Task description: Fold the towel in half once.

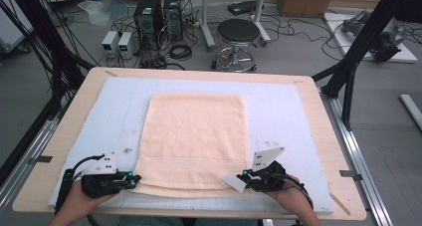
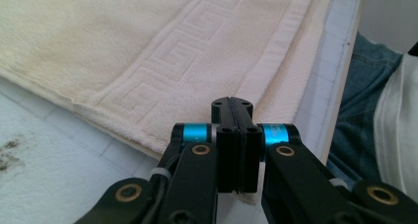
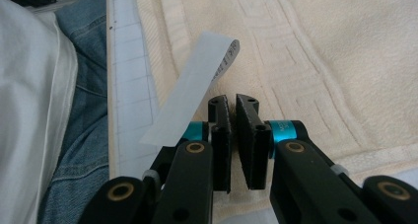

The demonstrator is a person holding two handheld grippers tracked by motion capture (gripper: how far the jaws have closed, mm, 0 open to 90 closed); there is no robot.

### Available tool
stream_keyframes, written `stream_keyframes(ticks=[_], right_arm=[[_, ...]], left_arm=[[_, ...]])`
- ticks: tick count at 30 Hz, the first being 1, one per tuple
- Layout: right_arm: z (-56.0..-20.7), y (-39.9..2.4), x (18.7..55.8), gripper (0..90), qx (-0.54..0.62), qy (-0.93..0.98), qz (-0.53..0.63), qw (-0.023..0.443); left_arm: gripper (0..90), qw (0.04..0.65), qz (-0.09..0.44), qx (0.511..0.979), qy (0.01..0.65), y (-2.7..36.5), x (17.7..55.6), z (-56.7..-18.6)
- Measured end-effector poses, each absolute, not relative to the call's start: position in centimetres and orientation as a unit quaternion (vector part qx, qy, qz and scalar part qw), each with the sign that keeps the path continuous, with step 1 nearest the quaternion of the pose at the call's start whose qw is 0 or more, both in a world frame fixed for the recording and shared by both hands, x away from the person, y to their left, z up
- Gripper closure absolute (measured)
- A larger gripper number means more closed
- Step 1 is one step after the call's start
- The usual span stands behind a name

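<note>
A cream towel [image 1: 196, 136] with a key-pattern border lies folded flat on the white mat [image 1: 119, 111]. My left gripper [image 1: 135, 178] rests at the towel's near left corner. In the left gripper view its jaws [image 2: 231, 105] are pressed together over the towel [image 2: 148, 46] border, and I see no cloth between the pads. My right gripper [image 1: 242, 176] sits at the near right corner. Its jaws [image 3: 231, 101] stand almost together above the towel [image 3: 345, 61], with only a thin dark slit between them. A white label [image 3: 197, 95] sticks up beside its left jaw.
The mat covers most of a wooden table [image 1: 318, 116]. The table's near edge is right behind both grippers, and the person's jeans [image 2: 365, 86] are beyond it. On the floor past the table stand a black stool [image 1: 238, 37], computer towers [image 1: 149, 17] and cables.
</note>
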State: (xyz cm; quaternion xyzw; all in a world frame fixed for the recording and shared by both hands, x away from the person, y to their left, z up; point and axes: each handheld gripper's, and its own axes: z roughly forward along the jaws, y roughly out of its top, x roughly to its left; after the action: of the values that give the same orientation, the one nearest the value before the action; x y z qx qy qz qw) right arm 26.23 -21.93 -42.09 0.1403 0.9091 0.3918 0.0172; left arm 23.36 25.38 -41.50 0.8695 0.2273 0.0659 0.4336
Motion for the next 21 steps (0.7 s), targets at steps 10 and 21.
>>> stream_keyframes(ticks=[10,21], right_arm=[[-42.2,-21.9,26.2,84.8,0.142,0.909,0.39,0.017],[-39.7,-22.3,24.9,85.2,0.129,0.896,0.425,0.03]], left_arm=[[89.1,0.437,0.064,0.865,0.238,25.4,23.6,-41.7],[89.5,0.46,0.09,0.856,0.216,26.4,21.1,-39.3]])
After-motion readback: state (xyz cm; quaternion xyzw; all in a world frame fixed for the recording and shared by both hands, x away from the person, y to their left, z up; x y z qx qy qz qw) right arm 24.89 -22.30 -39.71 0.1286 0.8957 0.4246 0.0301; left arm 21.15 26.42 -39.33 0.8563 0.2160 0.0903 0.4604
